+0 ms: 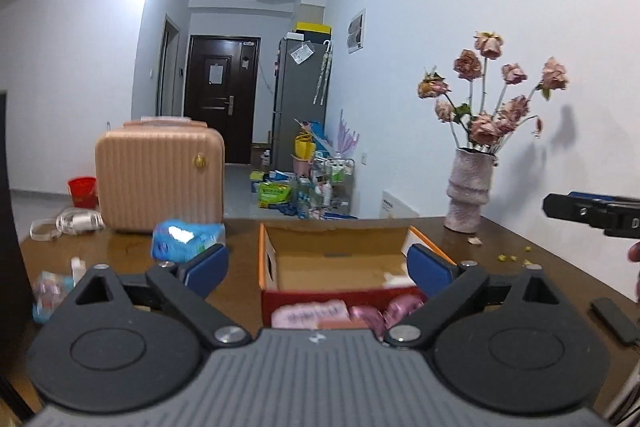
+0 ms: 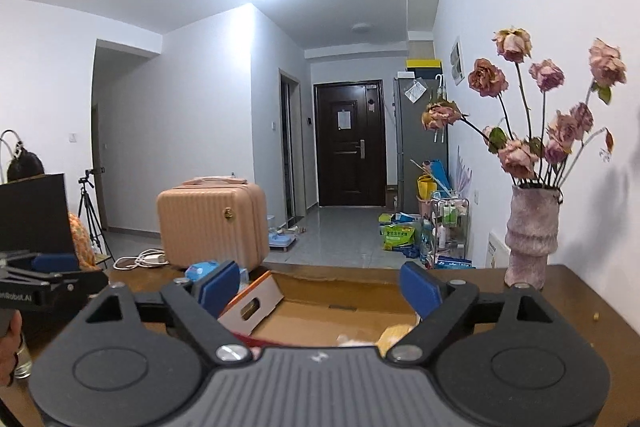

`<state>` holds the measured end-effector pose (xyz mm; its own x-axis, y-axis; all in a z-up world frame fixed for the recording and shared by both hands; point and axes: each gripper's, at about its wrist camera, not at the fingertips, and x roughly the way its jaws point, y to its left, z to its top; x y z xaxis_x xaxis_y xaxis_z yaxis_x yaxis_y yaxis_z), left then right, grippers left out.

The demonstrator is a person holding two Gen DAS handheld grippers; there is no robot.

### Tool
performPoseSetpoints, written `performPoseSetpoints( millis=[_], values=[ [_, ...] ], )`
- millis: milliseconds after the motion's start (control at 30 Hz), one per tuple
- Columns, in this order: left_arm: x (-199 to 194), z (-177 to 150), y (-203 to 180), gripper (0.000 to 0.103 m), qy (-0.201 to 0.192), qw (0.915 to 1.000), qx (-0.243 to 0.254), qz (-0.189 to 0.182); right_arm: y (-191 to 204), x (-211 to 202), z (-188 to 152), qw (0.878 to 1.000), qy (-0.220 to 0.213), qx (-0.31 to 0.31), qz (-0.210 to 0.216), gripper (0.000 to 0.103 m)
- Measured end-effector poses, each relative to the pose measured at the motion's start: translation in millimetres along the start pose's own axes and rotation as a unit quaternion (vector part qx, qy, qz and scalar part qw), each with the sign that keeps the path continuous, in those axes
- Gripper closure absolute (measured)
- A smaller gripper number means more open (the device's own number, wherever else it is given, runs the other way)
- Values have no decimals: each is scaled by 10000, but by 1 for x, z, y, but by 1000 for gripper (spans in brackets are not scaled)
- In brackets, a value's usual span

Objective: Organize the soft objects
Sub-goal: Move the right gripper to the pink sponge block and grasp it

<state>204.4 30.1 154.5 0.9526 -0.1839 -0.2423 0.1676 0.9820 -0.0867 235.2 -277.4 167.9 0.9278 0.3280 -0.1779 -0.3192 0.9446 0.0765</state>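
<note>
Where the left wrist camera looks along its fingers, the left gripper [image 1: 318, 261] stands spread wide with nothing held, above the open cardboard box [image 1: 276, 267] on the brown table [image 1: 540, 267]. Pink soft packets [image 1: 310, 313] lie against the box's near wall; its far half is bare. A blue packet [image 1: 186, 239] rests just left of the box, before the pink case [image 1: 160, 179]. In the right wrist view, the right gripper [image 2: 318, 285] gapes empty over the same box, with something pale, perhaps yellow, [image 2: 394, 337] inside. The vase [image 2: 530, 239] stands near the table's far edge.
</note>
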Motion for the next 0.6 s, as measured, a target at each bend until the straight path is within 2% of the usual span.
performPoseSetpoints(
  millis=[200, 367, 467, 600],
  values=[
    [-49, -57, -10, 0, 6, 9999, 58, -126, 23, -39, -59, 9999, 79, 71, 110, 12],
    [-77, -106, -17, 0, 227, 9995, 135, -160, 47, -72, -115, 9997, 112, 23, 238, 10],
    [-79, -125, -14, 0, 498, 9985, -61, -229, 57, -83, -144, 9994, 204, 72, 261, 10],
    [-67, -128, -13, 0, 630, 9979, -35, -133, 62, -78, -158, 9981, 498, 148, 317, 10]
  ],
)
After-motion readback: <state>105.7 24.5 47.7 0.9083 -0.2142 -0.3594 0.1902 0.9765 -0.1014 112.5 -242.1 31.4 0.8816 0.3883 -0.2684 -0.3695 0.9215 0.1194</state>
